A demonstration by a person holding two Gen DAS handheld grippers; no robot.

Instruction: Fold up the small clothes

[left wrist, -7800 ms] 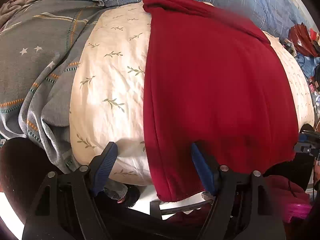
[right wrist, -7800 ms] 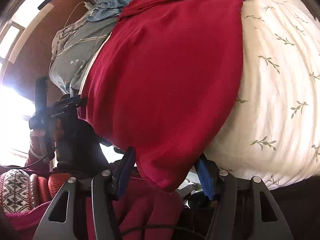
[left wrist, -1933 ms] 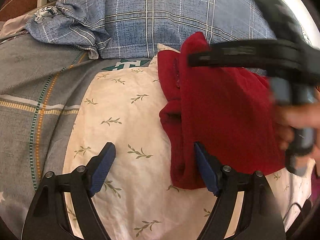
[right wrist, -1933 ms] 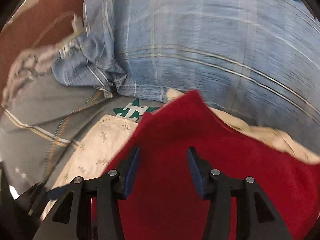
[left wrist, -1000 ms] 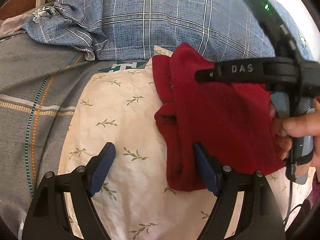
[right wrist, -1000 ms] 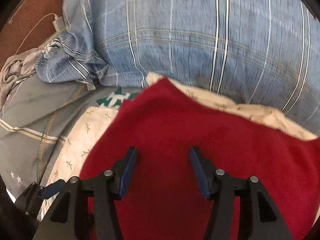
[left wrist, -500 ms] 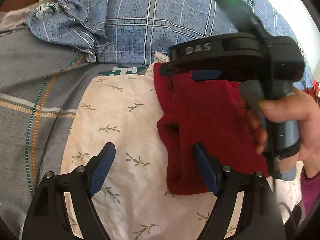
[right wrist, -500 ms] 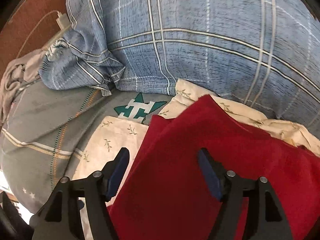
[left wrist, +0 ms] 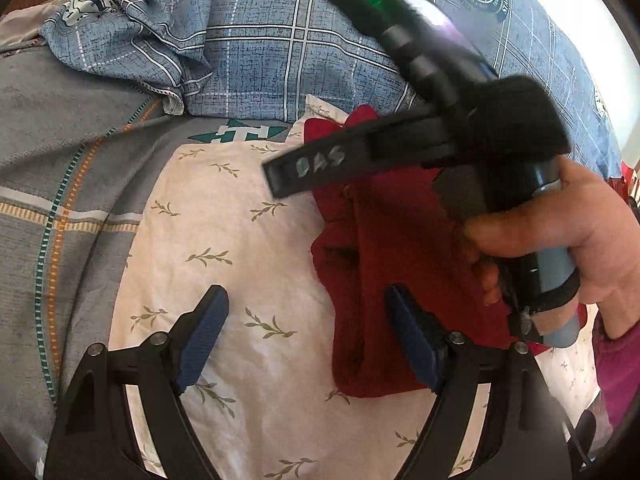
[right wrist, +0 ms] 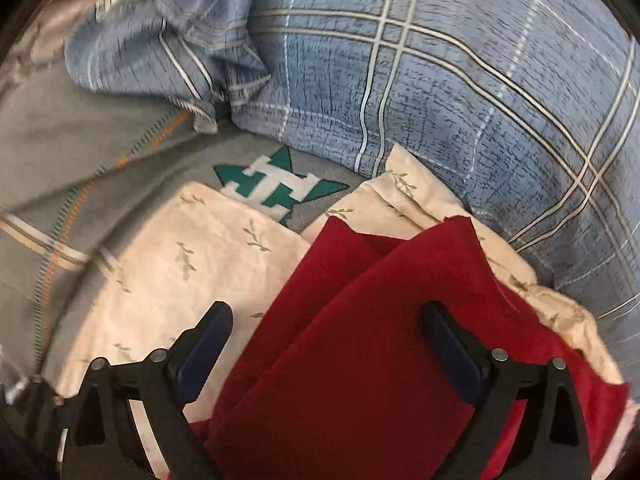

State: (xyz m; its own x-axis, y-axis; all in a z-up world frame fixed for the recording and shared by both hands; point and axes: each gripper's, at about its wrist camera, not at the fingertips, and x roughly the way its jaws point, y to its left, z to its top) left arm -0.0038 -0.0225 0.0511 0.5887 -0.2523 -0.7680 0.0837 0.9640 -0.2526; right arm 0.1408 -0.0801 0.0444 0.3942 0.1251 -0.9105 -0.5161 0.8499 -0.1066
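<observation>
A folded dark red garment (left wrist: pixel 384 264) lies on a cream pillow with a leaf print (left wrist: pixel 224 240). My left gripper (left wrist: pixel 306 328) is open and empty, just above the pillow, its right finger at the garment's left edge. In the left wrist view the right gripper's body (left wrist: pixel 460 152) hovers over the garment's far part, held by a hand. In the right wrist view my right gripper (right wrist: pixel 326 340) is open and empty above the red garment (right wrist: pixel 380 344), whose top layer forms a pointed corner ahead of the fingers.
A blue plaid pillow (left wrist: pixel 280 40) lies behind the cream pillow, also in the right wrist view (right wrist: pixel 460 100). A grey blanket with striped trim and a green logo (left wrist: pixel 60 152) covers the left side. Red items (left wrist: pixel 628 188) show at the far right edge.
Across the earlier frames the spread red garment was folded into a smaller stack. In the last half second the right gripper opened wider and swung left over the garment. The left gripper stayed put.
</observation>
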